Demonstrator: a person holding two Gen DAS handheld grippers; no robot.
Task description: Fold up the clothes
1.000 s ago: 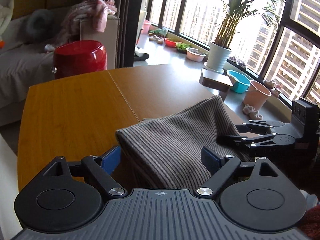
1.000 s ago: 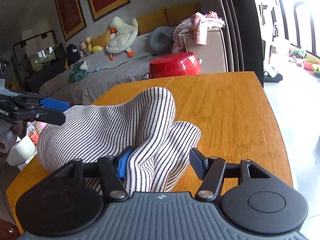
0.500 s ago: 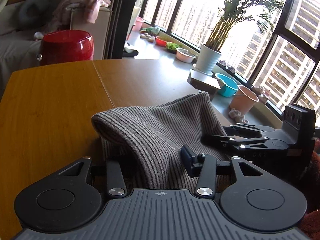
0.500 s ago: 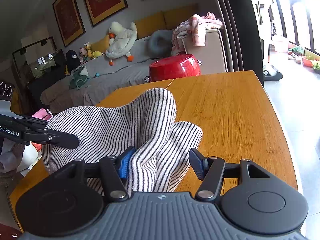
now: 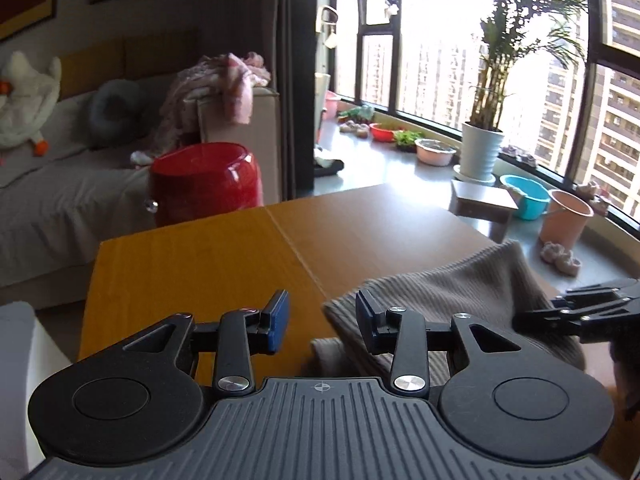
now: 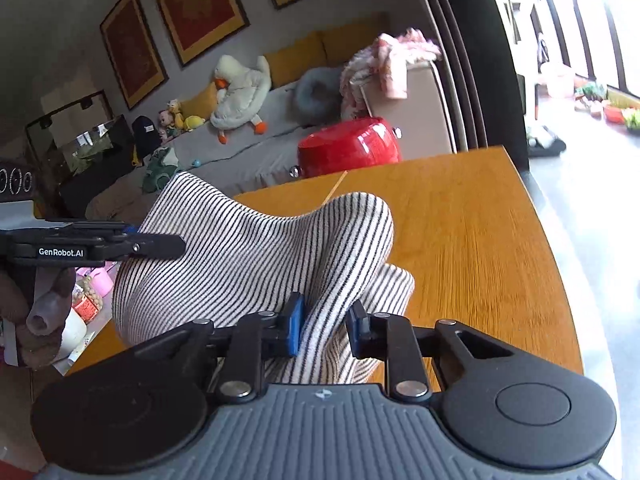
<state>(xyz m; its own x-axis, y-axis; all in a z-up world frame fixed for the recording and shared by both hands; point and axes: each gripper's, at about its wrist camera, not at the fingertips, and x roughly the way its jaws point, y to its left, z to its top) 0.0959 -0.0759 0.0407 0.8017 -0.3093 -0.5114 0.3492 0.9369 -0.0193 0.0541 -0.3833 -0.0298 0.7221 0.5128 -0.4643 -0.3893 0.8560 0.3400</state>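
Wooden table (image 5: 208, 264) — a seam runs across its top; the striped garment (image 6: 248, 248) lies bunched on its near part

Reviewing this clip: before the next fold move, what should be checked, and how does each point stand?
1. Right gripper holds cloth: ok. A fold of the striped garment sits pinched between its fingers.
2. Left gripper holds cloth: not ok. It is open, with only table between its fingers; the garment lies by its right finger.
3. Garment lies flat: not ok. It is bunched and humped up.
4. Room to lay it down: ok. Bare wood of the table shows beyond the garment.
5. Near edge of the garment on the table: cannot tell. The gripper bodies hide it.
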